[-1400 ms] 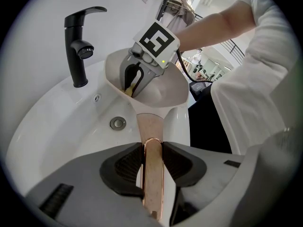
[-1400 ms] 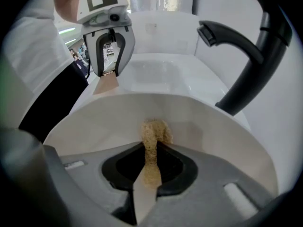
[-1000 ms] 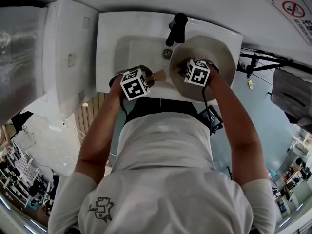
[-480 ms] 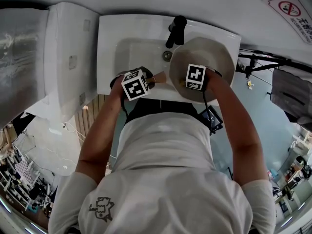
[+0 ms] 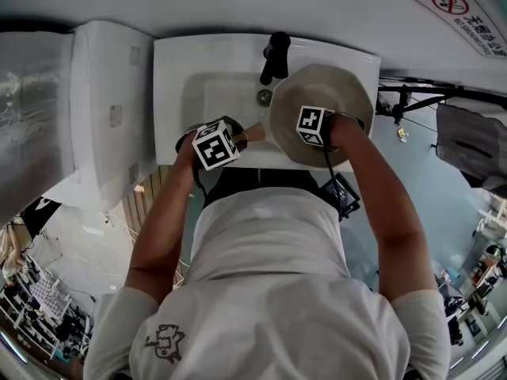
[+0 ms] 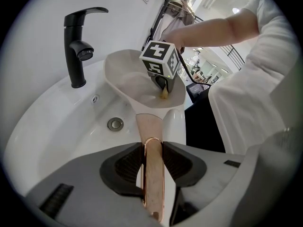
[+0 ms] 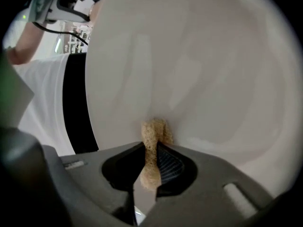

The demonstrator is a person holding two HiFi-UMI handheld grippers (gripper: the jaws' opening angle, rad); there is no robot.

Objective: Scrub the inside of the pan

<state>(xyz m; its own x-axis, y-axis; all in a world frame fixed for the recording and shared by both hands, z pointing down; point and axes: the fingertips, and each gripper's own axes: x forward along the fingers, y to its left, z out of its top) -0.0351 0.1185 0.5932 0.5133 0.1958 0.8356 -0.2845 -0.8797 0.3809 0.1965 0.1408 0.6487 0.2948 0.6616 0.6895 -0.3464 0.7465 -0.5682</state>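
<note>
A pale beige pan is held over the right side of a white sink. Its copper-coloured handle runs between the jaws of my left gripper, which is shut on it. The pan's bowl tilts up ahead of that gripper. My right gripper is shut on a small tan sponge, whose tip presses against the pan's inner surface. In the head view the left gripper sits at the sink's front edge and the right gripper is inside the pan.
A black tap stands at the back of the sink, with the drain below it. A white toilet tank is to the left. A no-smoking sign hangs on the wall at the right.
The right gripper with the sponge has moved from the pan's middle toward its near left side. The left gripper keeps its hold on the handle. The head view has shifted slightly.
</note>
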